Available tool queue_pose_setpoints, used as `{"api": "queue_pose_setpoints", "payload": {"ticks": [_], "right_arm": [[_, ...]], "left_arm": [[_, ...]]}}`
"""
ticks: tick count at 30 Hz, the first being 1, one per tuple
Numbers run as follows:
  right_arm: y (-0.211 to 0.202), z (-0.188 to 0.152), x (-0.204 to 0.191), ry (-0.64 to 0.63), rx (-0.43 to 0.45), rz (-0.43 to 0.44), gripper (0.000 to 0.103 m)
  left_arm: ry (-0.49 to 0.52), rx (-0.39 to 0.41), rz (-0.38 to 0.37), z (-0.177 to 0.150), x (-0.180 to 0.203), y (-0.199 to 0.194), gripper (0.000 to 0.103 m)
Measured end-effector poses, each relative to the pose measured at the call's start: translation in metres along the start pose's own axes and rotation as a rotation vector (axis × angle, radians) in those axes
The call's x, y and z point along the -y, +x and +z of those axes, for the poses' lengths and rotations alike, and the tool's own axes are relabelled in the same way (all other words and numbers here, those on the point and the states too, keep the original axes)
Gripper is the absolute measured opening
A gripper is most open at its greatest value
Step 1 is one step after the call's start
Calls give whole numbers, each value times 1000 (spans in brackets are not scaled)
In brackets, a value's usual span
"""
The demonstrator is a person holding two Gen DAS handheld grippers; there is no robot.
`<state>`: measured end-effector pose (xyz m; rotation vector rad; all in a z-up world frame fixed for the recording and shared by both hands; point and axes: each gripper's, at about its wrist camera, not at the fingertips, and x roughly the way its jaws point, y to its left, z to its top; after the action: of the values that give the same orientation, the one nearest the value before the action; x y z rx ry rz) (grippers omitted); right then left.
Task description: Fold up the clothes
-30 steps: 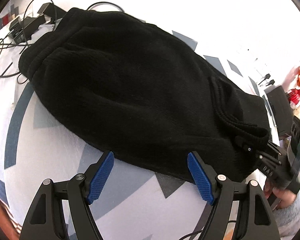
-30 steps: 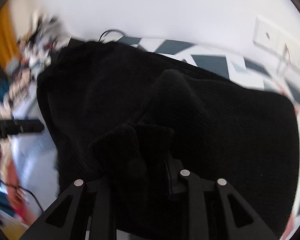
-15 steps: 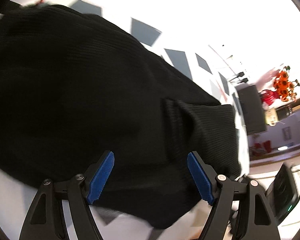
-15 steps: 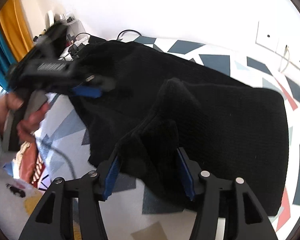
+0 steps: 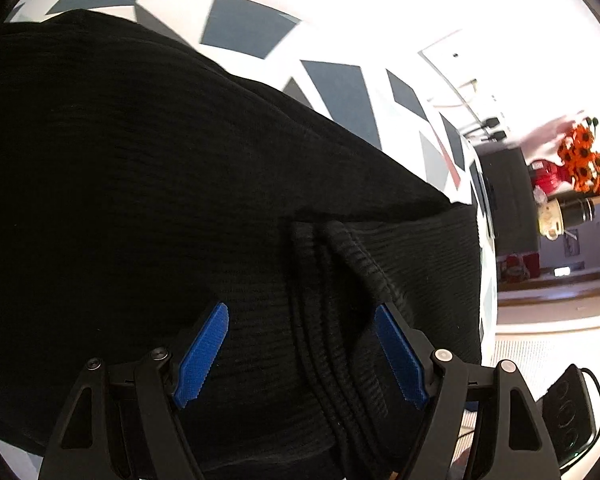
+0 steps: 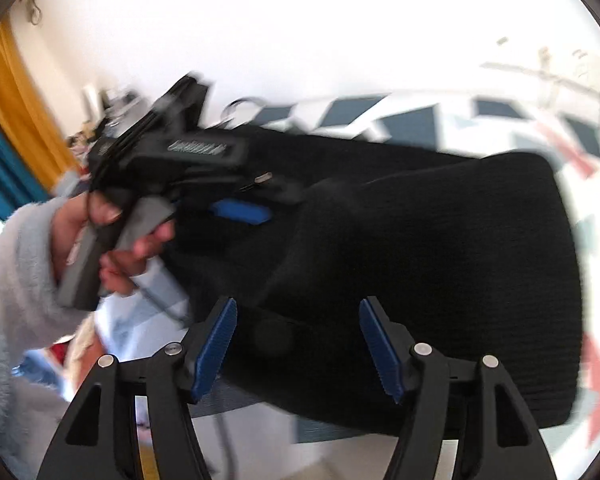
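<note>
I see my left gripper (image 5: 302,350) spread wide over the black sweater (image 5: 148,184), ribbed cuff (image 5: 352,276) between its fingers. Right gripper (image 6: 298,342) spread too, above the sweater's near edge.

A black knit garment (image 5: 180,180) covers the patterned tabletop (image 5: 332,92).

black sweater (image 5: 140,200), left gripper (image 5: 302,354) spread above

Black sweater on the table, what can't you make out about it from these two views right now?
- Black sweater, left wrist view: left and lower parts are cut off by the frame edge.
- Right wrist view: motion blur smears it; the left gripper and hand cover its left end.
- Table: the garment hides most of it.
</note>
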<state>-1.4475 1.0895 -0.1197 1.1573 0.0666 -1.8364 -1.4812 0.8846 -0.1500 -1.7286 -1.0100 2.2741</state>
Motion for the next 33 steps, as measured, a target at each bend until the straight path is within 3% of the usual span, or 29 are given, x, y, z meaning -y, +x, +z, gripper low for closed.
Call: {"api": "queue_pose_setpoints", "payload": {"ticks": [1,2,4,6,10,17,24,26,29,32,33], "right_arm": [[4,-3,-4,-44,-24,-4,67],[8,-5,-8,-88,-48,-10,60],[5,-10,-8,-102,-63,6,36],[3,-15,-8,-115,-78,21,35],[4,-18,-15,-141,-124,25,38],[11,-18,-20,-119,-112,54,45],[20,-25,-11,0,-89,92,45],[12,-27,-3,62,-77,118,51],[-10,-36,13,176,-40,139,62],[-30,-49,36,318,19,156,64],[-33,-54,45,394,54,172,64]], "left_arm": [[-2,-4,-4,0,0,1,76],[-3,-8,-8,0,-1,2,76],[-7,-16,-16,0,-2,3,76],[-10,-23,-24,1,-3,5,76],[-17,-39,-40,1,-5,8,76],[-34,-57,-65,13,0,19,77],[25,-66,-85,17,8,16,76],[47,-54,-78,15,9,14,75],[77,-30,-47,16,12,12,63],[92,-19,-13,17,8,11,38],[91,-20,-15,18,7,12,37]]}}
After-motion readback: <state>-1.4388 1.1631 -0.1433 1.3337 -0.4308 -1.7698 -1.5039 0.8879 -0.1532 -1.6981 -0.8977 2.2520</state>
